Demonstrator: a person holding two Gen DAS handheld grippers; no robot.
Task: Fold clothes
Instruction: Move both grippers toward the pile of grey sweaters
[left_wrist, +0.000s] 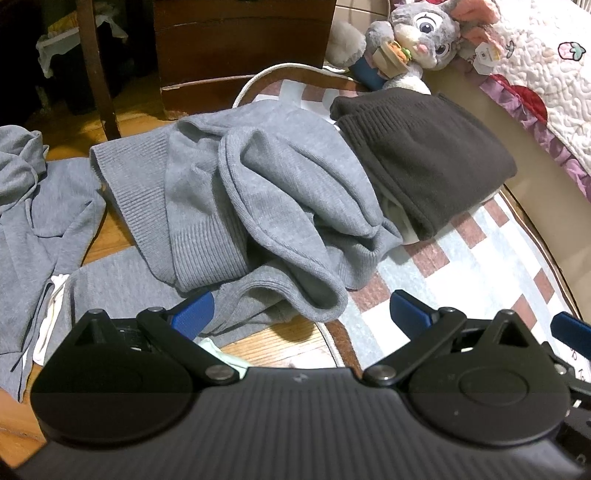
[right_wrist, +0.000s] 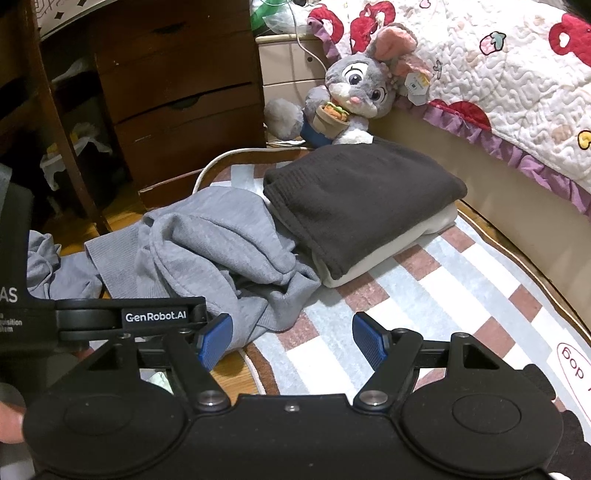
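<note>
Knitwear lies heaped on the floor, half on a checked rug (left_wrist: 461, 254) and half on bare boards. Left wrist view: the grey sweater (left_wrist: 258, 192) sits rumpled, ribbed hem thrown left, a sleeve cuff curling toward the camera; it presses against a folded dark brown sweater (left_wrist: 424, 158) stacked on a pale garment, likely set aside there as a tidy pile. A grey hoodie (left_wrist: 40, 206) sprawls loose at far left, off the rug. The left tool (left_wrist: 301, 314) hangs low just short of the grey cuff, blue pads well apart, nothing between them; judged, it is placed to take a hem or cuff edge. A plush rabbit (left_wrist: 421, 33) leans by the bed frame behind the stack. Right wrist view: the right tool (right_wrist: 291, 339) also stands wide apart and empty, hovering over the rug just right of the grey sweater (right_wrist: 221, 251). The brown sweater (right_wrist: 362, 206) shows square on its cream layer, against the bed's quilt (right_wrist: 498, 74) side. The left tool's body crosses at the left edge. Judged: two pieces look folded, the grey ones do not.
</note>
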